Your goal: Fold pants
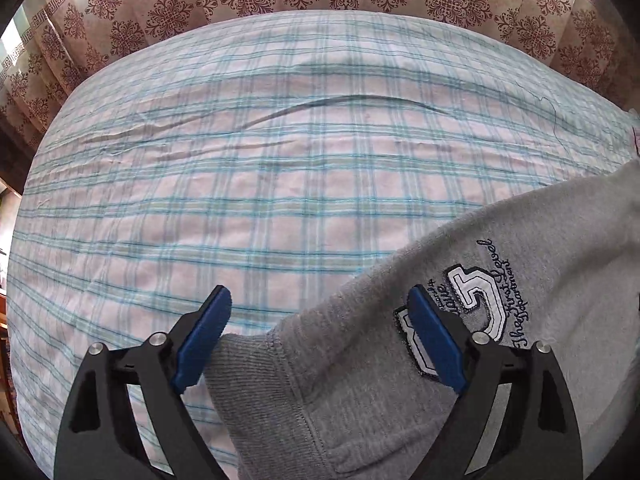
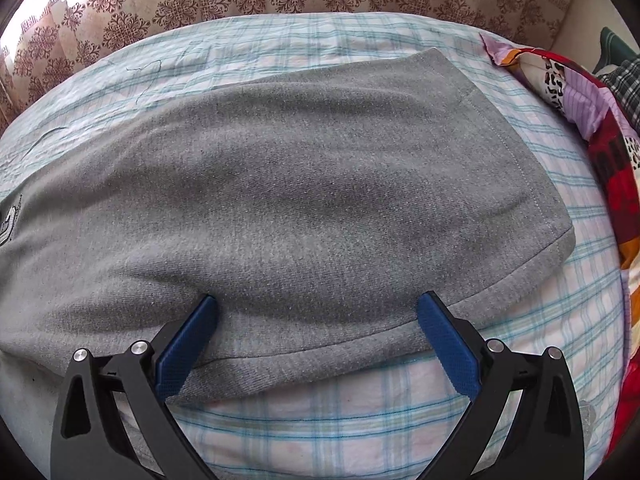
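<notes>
**The gray pants lay on the bed, with more folding left to do.**

The gray pants (image 2: 304, 184) lay flat on the bed (image 1: 240, 200), which had a checked sheet. They looked like one long strip, so the two legs seemed to be stacked already, but I could not be sure. The hem end pointed toward a bright pillow (image 2: 592, 128). The waist end with the sewn badge (image 1: 476, 300) was at the other side. The left gripper (image 1: 320, 308) hung over the waist band with its blue pads wide apart, not pinching anything. The right gripper (image 2: 318, 312) hung over the near edge of the leg, also wide apart and holding nothing. The pants had not been folded short yet, and I think that part was next.
</notes>
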{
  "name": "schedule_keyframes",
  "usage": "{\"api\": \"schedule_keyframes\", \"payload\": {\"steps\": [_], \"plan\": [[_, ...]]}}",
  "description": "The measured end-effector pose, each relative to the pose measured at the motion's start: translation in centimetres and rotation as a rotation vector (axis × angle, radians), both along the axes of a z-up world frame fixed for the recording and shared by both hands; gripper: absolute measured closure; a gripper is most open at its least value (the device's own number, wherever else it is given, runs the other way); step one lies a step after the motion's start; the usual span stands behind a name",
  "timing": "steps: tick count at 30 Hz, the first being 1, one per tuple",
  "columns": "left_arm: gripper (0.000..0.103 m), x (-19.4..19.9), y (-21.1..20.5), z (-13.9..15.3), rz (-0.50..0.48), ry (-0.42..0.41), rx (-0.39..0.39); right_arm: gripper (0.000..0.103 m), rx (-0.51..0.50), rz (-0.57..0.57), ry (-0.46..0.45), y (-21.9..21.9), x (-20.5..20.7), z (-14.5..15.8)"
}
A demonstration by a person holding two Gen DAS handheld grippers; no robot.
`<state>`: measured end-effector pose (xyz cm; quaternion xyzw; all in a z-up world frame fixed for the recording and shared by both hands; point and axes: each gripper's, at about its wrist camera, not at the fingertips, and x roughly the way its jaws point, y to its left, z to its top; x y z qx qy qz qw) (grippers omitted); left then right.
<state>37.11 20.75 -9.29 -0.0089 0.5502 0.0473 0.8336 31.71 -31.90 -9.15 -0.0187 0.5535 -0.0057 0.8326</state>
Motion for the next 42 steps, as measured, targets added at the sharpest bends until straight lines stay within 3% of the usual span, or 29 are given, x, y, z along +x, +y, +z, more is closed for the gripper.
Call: {"api": "schedule_keyframes", "payload": {"steps": [3,6,8,13,18,30,36,42], "plan": [[0.032,0.2,-0.1,-0.7,-0.037,0.012,-0.038,0.005,-0.002,-0.002,-0.001,0.1,0.1,0.0],[0.053,-0.3,-0.5,-0.3,-0.047,-0.009,-0.032,0.005,-0.004,-0.002,-0.004,0.1,0.2,-0.1],[0.071,-0.7,-0.7,0.1,-0.050,-0.017,-0.030,0.005,-0.003,0.000,-0.006,0.1,0.2,-0.1],[0.097,-2.7,-1.4,2.2,-0.062,-0.069,-0.070,0.005,0.010,0.001,0.016,-0.1,0.6,-0.1],[0.098,-5.4,-2.5,4.4,-0.097,-0.118,-0.086,0.005,0.014,-0.001,0.025,-0.1,0.7,-0.1],[0.098,-8.8,-3.8,6.0,-0.132,-0.150,-0.127,0.005,0.029,0.000,0.029,-0.3,0.7,0.1],[0.098,-12.5,-5.0,5.8,-0.160,-0.135,-0.156,0.005,0.097,-0.073,-0.016,-1.9,2.1,3.0],[0.098,-16.1,-6.2,5.4,-0.182,-0.115,-0.186,0.005,0.104,-0.166,-0.067,-4.4,6.6,5.6]]}}
